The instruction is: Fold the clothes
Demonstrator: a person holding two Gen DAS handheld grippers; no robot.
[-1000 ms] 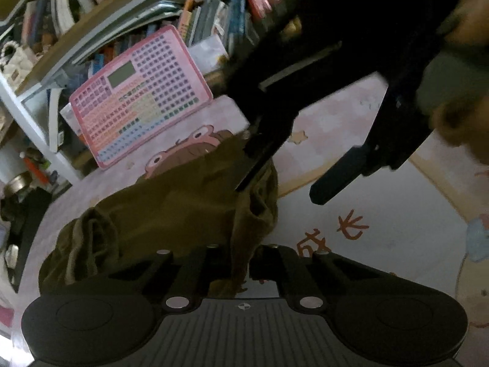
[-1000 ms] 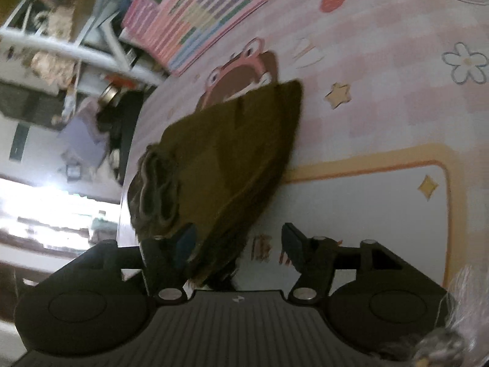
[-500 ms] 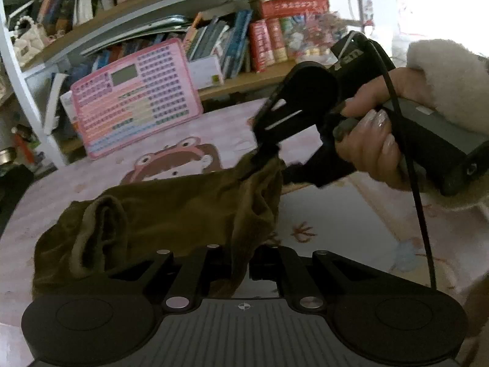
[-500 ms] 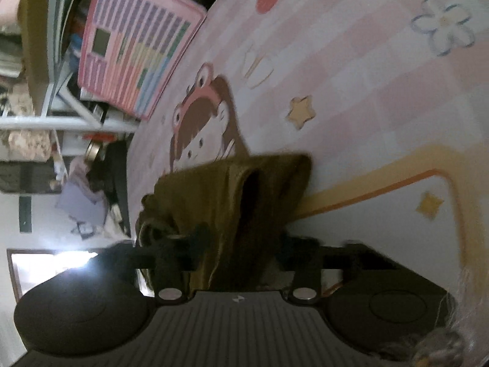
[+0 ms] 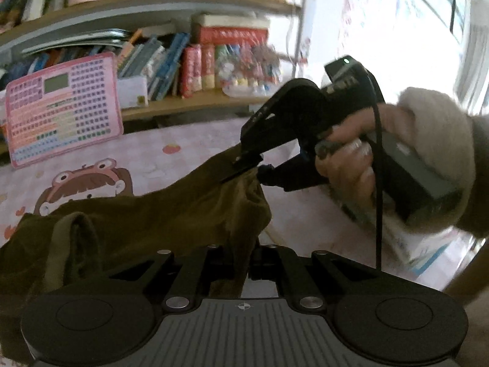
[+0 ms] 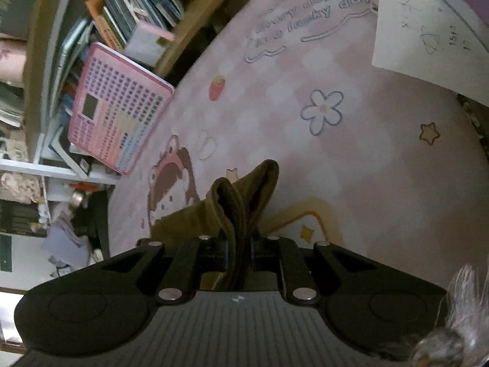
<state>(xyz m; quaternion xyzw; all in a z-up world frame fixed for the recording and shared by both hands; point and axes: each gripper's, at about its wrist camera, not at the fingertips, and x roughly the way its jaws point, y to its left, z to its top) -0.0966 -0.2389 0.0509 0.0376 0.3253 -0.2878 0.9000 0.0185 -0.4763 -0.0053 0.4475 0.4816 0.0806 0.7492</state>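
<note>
An olive-brown garment (image 5: pixel 159 220) hangs above a pink cartoon table mat (image 5: pixel 91 159), stretched between both grippers. My left gripper (image 5: pixel 243 253) is shut on one edge of the cloth. My right gripper (image 5: pixel 249 168) shows in the left wrist view, held by a hand, shut on the far corner of the garment. In the right wrist view the right gripper (image 6: pixel 240 250) pinches a bunched fold of the garment (image 6: pixel 241 195) above the mat (image 6: pixel 351 159).
A pink keyboard toy (image 5: pixel 61 110) leans against a bookshelf (image 5: pixel 171 61) at the back of the table. A white paper sheet (image 6: pixel 428 24) lies at the mat's far right. A bright window is at the right.
The right gripper closed on the garment's corner and lifted it up and to the right. The left gripper kept its hold and rose with the cloth.
</note>
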